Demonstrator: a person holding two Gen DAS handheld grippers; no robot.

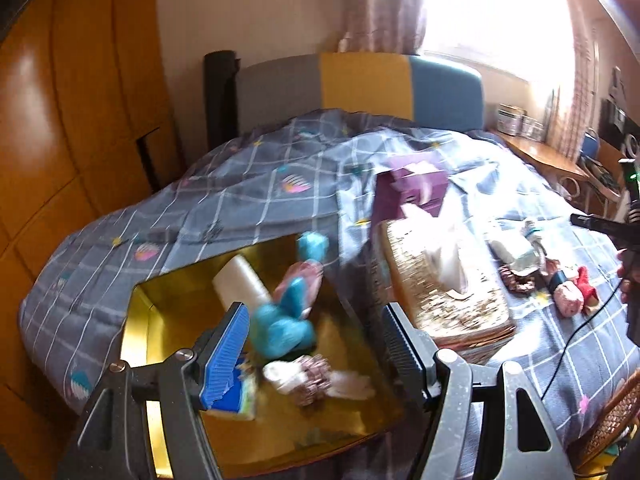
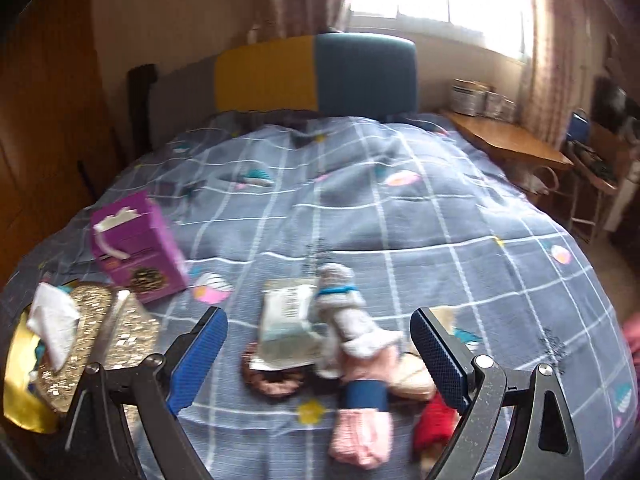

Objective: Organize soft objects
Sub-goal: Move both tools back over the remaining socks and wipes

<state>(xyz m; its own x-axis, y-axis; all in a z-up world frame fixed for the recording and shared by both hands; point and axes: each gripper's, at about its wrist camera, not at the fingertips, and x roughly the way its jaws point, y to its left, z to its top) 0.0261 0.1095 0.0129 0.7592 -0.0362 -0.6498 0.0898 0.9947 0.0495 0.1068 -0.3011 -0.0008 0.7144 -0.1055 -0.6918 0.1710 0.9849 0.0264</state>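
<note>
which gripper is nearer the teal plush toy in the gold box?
Left. The left gripper hangs open right over the gold box, with the teal plush toy between its fingers. The right gripper is open over the socks on the bedspread, beyond the tissue box.

Motion blur smears the teal plush toy [image 1: 284, 320] inside my gold box [image 1: 140, 320]; its shape is unreadable. The box's near edge is cut off. Beside it, the tissue box [image 1: 448, 292] is blurred.
</note>
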